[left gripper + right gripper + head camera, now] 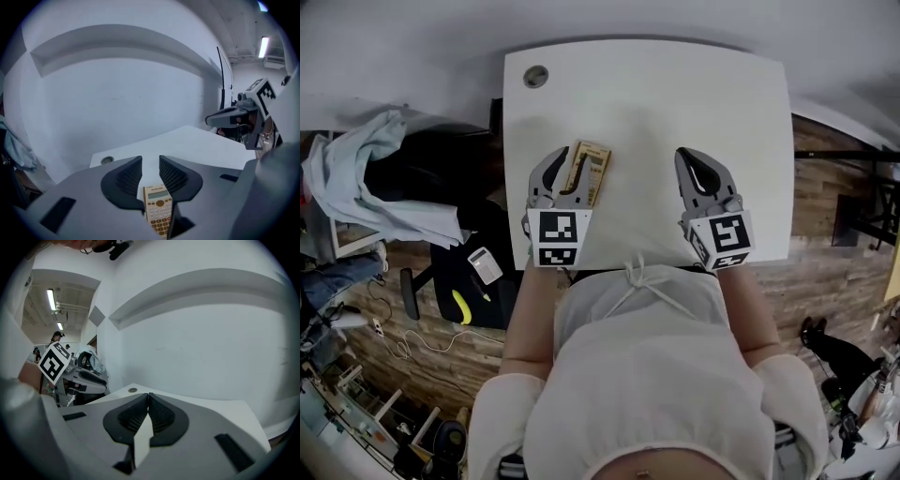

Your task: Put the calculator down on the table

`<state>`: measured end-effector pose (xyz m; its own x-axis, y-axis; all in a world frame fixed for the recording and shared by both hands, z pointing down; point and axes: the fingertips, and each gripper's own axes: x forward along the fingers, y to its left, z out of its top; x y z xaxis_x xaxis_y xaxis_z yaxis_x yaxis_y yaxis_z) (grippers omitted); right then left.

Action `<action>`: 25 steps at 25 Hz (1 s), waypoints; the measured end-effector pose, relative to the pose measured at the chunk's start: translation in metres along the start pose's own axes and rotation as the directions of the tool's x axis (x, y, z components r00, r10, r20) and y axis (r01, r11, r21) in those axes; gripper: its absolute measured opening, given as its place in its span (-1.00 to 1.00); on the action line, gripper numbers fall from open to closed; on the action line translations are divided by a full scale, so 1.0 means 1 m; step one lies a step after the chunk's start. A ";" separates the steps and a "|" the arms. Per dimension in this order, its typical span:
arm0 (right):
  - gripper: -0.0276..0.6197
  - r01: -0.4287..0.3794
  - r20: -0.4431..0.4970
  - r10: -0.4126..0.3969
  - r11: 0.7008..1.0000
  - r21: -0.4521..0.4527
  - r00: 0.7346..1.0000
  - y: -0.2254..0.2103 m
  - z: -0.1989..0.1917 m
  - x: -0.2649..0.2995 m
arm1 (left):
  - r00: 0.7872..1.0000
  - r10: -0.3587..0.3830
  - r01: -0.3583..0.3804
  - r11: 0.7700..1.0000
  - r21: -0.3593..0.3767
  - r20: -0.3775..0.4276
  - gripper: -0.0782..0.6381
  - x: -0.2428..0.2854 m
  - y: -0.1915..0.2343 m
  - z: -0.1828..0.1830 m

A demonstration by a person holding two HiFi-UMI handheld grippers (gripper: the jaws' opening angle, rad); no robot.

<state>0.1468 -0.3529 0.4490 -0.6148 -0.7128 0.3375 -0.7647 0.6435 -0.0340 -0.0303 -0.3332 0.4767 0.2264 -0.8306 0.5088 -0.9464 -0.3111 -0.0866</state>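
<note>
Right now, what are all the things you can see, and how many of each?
Table: one, white, centre.
Calculator: one, yellowish, lying on the table's left half.
Round hole cover: one, grey, table's far left corner.
Cloth: one, pale blue, left of the table.
Left gripper: one, grey, over the calculator, jaws closing, nothing between them.
Right gripper: one, grey, over the table, shut, empty.

My head view looks steeply down on the whole desk [675,103] from above its near edge. The left gripper view rides the left gripper [565,173], whose jaws are closing on nothing, and looks low across the desk at the white wall [117,93]. The right gripper view does likewise from the right gripper [689,159]. All three views share the round hole [535,76] at the far left corner.
</note>
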 end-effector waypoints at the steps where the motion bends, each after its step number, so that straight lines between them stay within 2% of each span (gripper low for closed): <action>1: -0.90 0.008 0.016 -0.008 1.000 0.002 1.000 -0.001 0.006 -0.003 | 1.000 -0.013 0.013 1.000 0.000 0.023 -0.49 -0.005 -0.001 0.010; 2: -0.90 0.009 0.033 -0.009 1.000 0.001 0.999 0.000 0.011 -0.007 | 0.999 -0.026 0.026 1.000 0.004 0.047 -0.59 -0.011 -0.002 0.021; 6: -0.90 -0.013 0.085 0.016 0.999 -0.039 0.996 0.011 0.032 -0.021 | 0.987 -0.050 0.043 0.998 0.047 0.151 -0.69 -0.039 -0.003 0.061; 15: -0.90 0.018 0.186 -0.008 0.998 -0.057 0.983 0.022 0.069 -0.058 | 0.933 -0.113 0.076 0.990 0.122 0.341 -0.73 -0.104 -0.008 0.122; 21: -0.90 0.050 0.247 -0.035 0.997 -0.057 0.968 0.023 0.090 -0.076 | 0.905 -0.130 0.107 0.991 0.079 0.405 -0.73 -0.125 -0.009 0.148; 25: -0.90 0.046 0.277 -0.029 0.997 -0.055 0.960 0.023 0.101 -0.083 | 0.889 -0.131 0.105 0.991 0.083 0.438 -0.73 -0.136 -0.012 0.157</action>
<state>0.1609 -0.3069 0.3247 -0.6216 -0.7807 0.0642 -0.7805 0.6242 0.0339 -0.0133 -0.2889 0.2742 0.4263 -0.9003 0.0881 -0.8951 -0.4339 -0.1029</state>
